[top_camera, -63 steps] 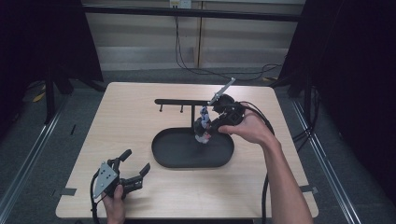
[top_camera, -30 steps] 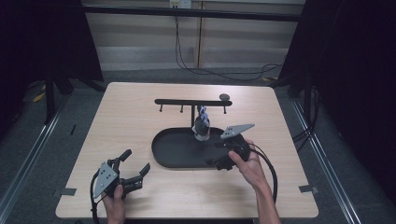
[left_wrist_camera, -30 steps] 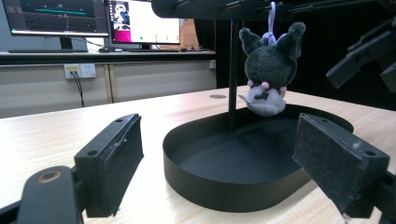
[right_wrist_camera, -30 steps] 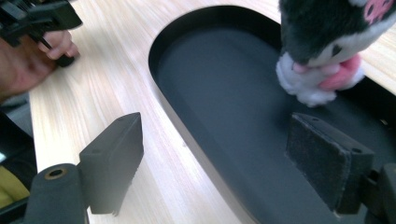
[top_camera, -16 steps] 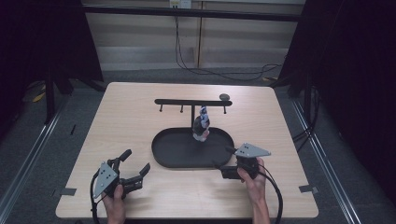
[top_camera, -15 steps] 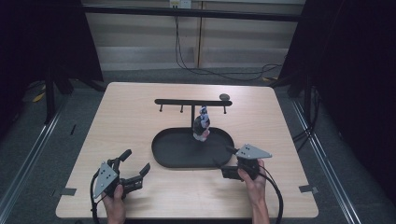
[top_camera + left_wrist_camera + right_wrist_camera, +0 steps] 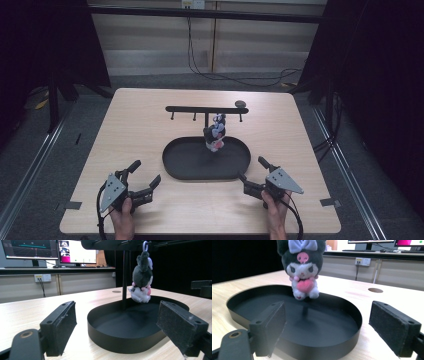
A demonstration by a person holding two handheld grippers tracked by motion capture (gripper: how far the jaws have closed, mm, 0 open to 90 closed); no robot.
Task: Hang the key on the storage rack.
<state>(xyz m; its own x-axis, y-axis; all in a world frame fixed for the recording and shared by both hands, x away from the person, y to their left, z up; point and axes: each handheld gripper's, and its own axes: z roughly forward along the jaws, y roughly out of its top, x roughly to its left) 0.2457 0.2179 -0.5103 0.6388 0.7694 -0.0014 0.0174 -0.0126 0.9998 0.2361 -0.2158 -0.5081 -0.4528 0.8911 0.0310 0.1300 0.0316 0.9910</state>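
High view: toy hung over the tray, both hands parked at the near edge

Seen above the far part of the tray [image 7: 190, 161]: plush toy [image 7: 216, 132], dangling by its loop [image 7: 145, 243] from the black rack bar [image 7: 200, 109], just right of the post [image 7: 124, 277]. Feet close above the tray floor; touching or not, cannot tell. Judged as a settle-and-wait step, with the hanging looking done.

Left gripper [image 7: 146, 172] resting on the tabletop [image 7: 130, 125] near-left of the tray, fingers [image 7: 62, 325] spread wide with nothing between them. Right gripper [image 7: 251, 171] resting near-right, tips just beside the tray rim, fingers [image 7: 395, 327] likewise spread and empty.

To do it well:
- Rest both tools flat and quiet on the tabletop.
- Avoid nudging the tray. With the post standing in it, a knock would probably set the toy swinging or slip the loop off the bar.
- Mind the right tips most, being closest to the rim.
- Leave the fingers spread, so no pad catches the rim.
- If another reach at the toy is called for, go in along the right gripper view's line, where the face and pink heart show square on.
- Lift over the rim rather than across it, and close on the soft body, not the loop.
- Raise before drawing back.
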